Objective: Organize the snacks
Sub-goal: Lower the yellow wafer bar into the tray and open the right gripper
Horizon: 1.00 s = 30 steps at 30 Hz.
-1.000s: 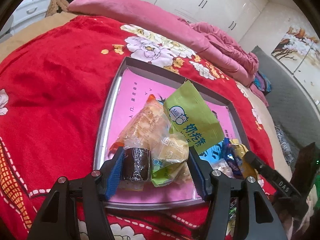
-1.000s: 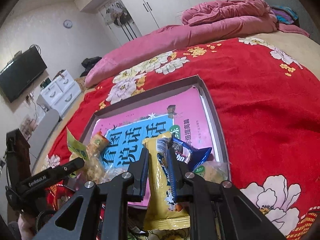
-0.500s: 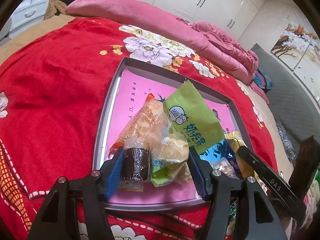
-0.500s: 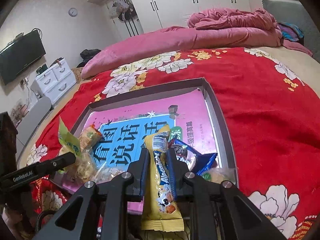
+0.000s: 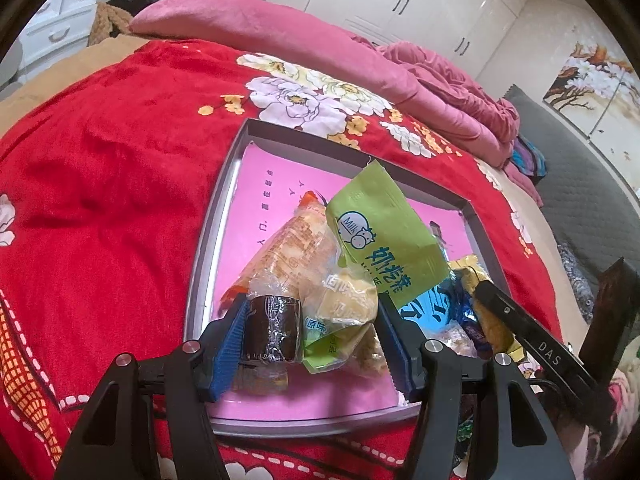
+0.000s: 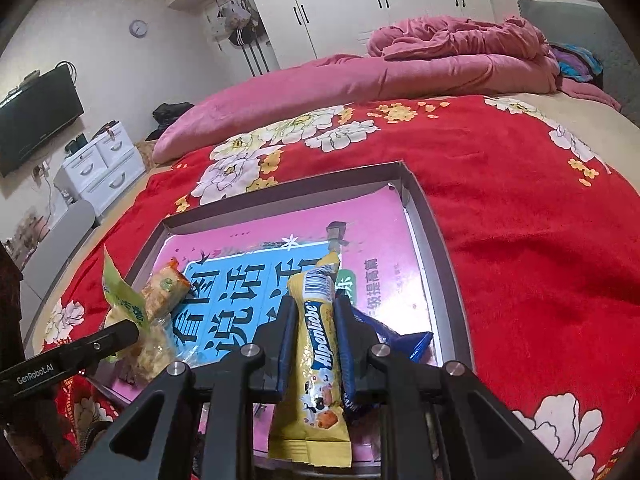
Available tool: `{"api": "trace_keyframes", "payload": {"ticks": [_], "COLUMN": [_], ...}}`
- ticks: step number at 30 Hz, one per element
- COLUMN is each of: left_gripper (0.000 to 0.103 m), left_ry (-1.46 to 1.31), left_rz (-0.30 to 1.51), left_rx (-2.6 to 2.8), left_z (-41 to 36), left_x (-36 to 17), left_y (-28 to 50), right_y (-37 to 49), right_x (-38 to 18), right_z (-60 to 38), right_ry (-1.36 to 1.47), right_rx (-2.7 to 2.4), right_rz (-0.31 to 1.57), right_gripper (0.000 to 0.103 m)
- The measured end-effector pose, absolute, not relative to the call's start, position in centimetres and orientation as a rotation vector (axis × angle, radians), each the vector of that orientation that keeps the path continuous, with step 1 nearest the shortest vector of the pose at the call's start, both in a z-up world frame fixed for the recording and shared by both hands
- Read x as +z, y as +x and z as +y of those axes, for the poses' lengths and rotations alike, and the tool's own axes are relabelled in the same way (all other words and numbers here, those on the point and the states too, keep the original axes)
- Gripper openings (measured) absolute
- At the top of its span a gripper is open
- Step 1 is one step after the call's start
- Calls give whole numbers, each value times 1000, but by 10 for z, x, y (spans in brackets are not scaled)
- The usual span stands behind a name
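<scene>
Snacks: a heap of wrapped packets lying in the near end of the tray (image 5: 208, 240), which sits on the red flowered blanket (image 5: 100, 180).
Left tongs (image 5: 310, 322): jaws spread wide around a bundle at the tray's near edge; whether they press it cannot be told.
Bundle: a dark roll (image 5: 272, 334) against the left pad, a pale yellow cake packet (image 5: 348, 304) beside it, a clear cracker packet (image 5: 292, 252) behind.
Green milk packet (image 5: 384, 236): propped on the bundle, tilted up.
Right tongs (image 6: 316, 332): clamped on the yellow candy bar (image 6: 320, 356), which stands lengthwise between the pads above the tray's near right corner.
Blue wrapper (image 6: 404, 342): just right of the bar, in the tray.
Tray floor: a pink and blue printed sheet (image 6: 248, 292).
</scene>
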<state>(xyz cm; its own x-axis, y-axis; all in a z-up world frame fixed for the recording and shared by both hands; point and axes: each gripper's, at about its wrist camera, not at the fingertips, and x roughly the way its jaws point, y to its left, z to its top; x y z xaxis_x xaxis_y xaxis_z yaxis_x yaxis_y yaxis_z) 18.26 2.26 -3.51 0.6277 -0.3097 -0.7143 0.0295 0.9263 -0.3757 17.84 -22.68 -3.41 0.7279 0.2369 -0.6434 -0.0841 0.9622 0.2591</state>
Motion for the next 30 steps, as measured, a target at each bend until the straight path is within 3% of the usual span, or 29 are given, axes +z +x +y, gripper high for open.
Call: {"api": "trace_keyframes", "payload": {"ticks": [21, 30], "left_gripper": [64, 65], "left_ry": [-338, -337], "left_rz": [878, 885], "left_rx": [-193, -196], "left_z": [22, 21], "left_x": [-35, -35], "left_y": [183, 181], "right_y": [172, 170], "right_x": [-31, -26], "right_z": [-243, -245], "right_ry": [283, 297], "right_rx": [196, 208], "right_rz": [725, 717], "right_gripper": [22, 33]}}
